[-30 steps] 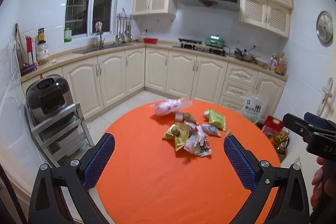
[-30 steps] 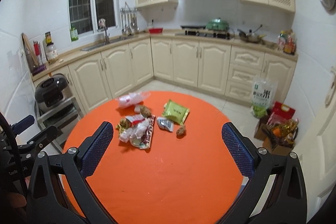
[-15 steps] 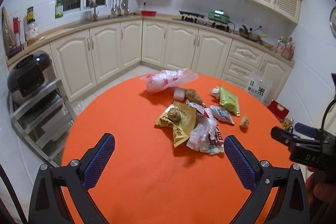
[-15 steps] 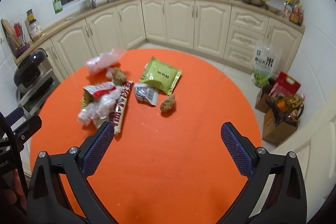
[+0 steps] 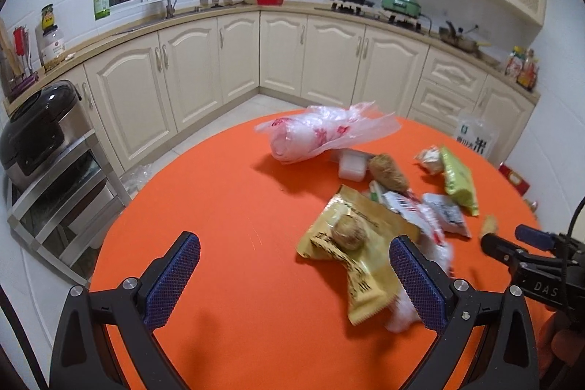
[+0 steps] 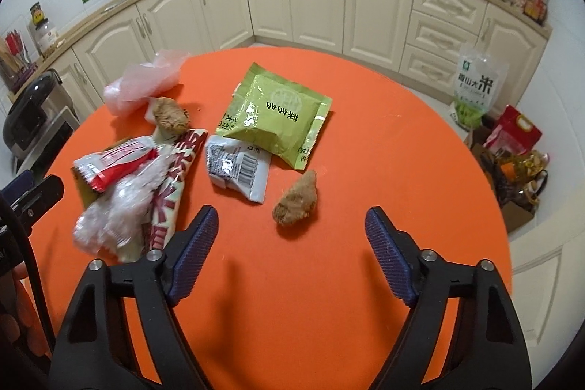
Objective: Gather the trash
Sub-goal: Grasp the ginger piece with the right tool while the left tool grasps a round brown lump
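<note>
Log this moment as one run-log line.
phase: approach | left tool: open, empty | right tool: closing, empty | nearest: brown lump | table: littered

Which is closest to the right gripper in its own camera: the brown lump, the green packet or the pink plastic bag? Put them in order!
From the right gripper, whose jaws are closing on nothing:
1. Brown lump, just ahead between the fingers.
2. Green packet, farther back, mid-table.
3. Pink plastic bag, far left edge of the table.
</note>
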Tool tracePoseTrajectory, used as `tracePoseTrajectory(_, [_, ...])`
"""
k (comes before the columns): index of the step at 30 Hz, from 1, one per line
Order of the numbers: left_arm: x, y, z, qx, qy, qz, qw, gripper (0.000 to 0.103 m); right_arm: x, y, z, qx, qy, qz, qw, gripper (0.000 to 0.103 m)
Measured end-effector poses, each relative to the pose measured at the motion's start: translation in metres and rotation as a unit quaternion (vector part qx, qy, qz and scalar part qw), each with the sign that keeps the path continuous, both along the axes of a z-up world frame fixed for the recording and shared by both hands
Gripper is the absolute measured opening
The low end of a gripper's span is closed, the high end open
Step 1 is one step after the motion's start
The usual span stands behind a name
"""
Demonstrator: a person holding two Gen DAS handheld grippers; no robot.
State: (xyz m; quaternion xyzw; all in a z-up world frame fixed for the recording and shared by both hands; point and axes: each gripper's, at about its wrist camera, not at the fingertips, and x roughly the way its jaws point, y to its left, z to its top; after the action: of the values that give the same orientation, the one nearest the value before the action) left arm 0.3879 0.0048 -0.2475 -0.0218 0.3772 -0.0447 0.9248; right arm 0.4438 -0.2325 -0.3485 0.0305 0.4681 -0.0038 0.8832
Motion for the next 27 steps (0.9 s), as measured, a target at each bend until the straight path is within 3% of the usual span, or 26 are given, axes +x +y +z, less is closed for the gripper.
tracePoseTrajectory(5, [0.043,-0.023,-0.017,0.02,0.03,-0.019,0.9992,0.101,0.014,0.003,-0.013,-0.006,0.014,0.003,1.0,0.067])
tracePoseTrajectory(10, [0.077,-0.03,-0.019,0.02,0.033,-0.03,0.9988,0.097,0.019,0.008,-0.016,-0.027,0.012,0.003,1.0,0.057])
tracePoseTrajectory(13, [0.094,-0.033,-0.021,0.02,0.032,-0.043,0.9983,0.085,0.019,0.01,-0.014,-0.033,0.008,0.006,0.999,0.047])
tracePoseTrajectory(15, [0.097,-0.032,-0.025,0.013,0.036,-0.053,0.9979,0.071,0.019,0.011,-0.013,-0.034,0.006,0.007,0.999,0.035])
tracePoseTrajectory(22, [0.116,-0.033,-0.032,0.002,0.032,-0.076,0.9966,0.063,0.017,0.01,-0.013,-0.031,0.007,0.008,0.999,0.027])
tracePoseTrajectory(25, [0.124,-0.025,-0.035,-0.019,0.037,-0.089,0.9951,0.046,0.017,0.009,-0.013,-0.029,0.007,0.008,1.0,0.026])
tracePoseTrajectory(27, [0.123,-0.019,-0.036,-0.025,0.042,-0.094,0.9944,0.021,0.016,0.009,-0.013,-0.025,0.006,0.008,1.0,0.026])
